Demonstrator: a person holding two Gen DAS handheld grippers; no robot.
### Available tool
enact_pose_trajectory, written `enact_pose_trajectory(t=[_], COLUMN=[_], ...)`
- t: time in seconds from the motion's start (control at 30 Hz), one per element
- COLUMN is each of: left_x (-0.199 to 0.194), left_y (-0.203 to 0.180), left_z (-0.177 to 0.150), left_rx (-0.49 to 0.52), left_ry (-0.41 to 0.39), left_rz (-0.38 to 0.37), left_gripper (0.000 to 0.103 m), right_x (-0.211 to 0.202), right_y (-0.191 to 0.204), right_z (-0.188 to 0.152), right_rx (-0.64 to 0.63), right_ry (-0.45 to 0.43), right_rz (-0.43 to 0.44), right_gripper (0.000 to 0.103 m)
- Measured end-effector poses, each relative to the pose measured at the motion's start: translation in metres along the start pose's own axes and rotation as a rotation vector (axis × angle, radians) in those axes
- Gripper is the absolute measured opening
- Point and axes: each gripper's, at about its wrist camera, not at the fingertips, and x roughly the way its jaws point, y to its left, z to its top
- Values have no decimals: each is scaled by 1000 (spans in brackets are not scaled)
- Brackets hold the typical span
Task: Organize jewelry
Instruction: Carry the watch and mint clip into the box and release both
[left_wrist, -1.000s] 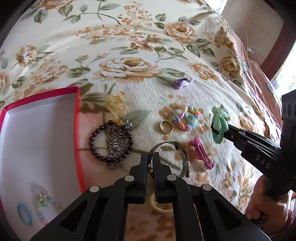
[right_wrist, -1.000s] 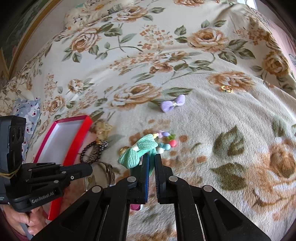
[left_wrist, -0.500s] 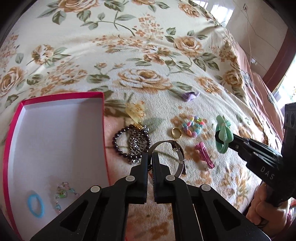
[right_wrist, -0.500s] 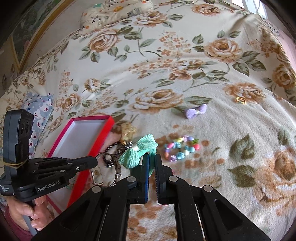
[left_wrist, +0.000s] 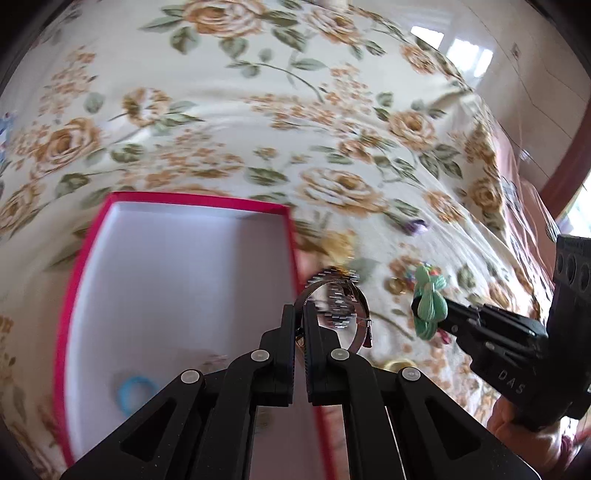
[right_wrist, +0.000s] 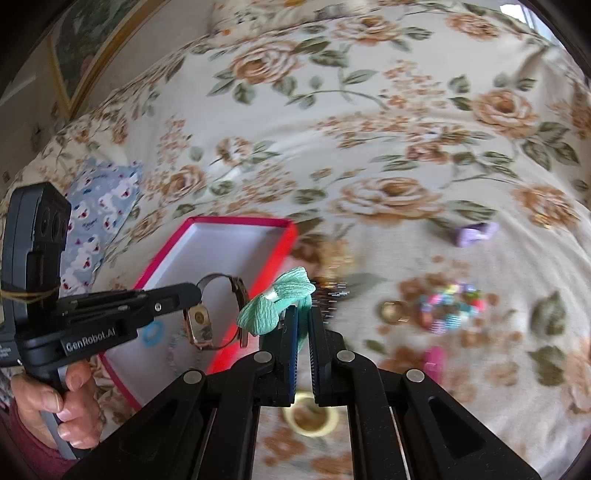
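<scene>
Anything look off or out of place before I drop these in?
Nothing damaged or spilled. The left gripper holds the metal-band wristwatch and the right gripper holds the mint-green fabric bow, both near the red-rimmed white box. Other pieces lie loose on the floral bedspread.

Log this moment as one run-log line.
left gripper: shut on watch | right gripper: shut on green bow | both carried beside red box | blue ring in box

beaded bracelet (right_wrist: 448, 302) motion-blurred
</scene>
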Motion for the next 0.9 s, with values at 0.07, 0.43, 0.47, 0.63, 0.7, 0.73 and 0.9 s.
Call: enact_pose_trajectory(t=[0.07, 0.43, 0.47, 0.63, 0.7, 0.73, 0.9], left_x=[-7, -18, -17, -3, 8, 12, 21], left_y=[14, 77, 81, 93, 96, 97, 101], left_z=[-2, -10, -9, -5, -2, -1, 5], left_rx=[-27, -159, -167, -174, -178, -181, -188], left_ry=[-8, -18, -15, 9, 27, 36, 43], left_rz=[16, 79, 82, 107, 114, 117, 117], left_gripper=[2, 2, 2, 2, 2, 2, 2], right_x=[11, 70, 76, 100, 107, 110, 119], right_y=[16, 79, 80, 85, 87, 88, 89], right_z=[2, 3, 3, 6, 6, 6, 3], right_rx=[-27, -172, -178, -223, -246, -254, -276], right_ry=[13, 105, 117, 166, 185, 194, 221], right_rz=[27, 86, 84, 55, 41, 36, 23], right_gripper=[5, 5, 5, 5, 5, 5, 5])
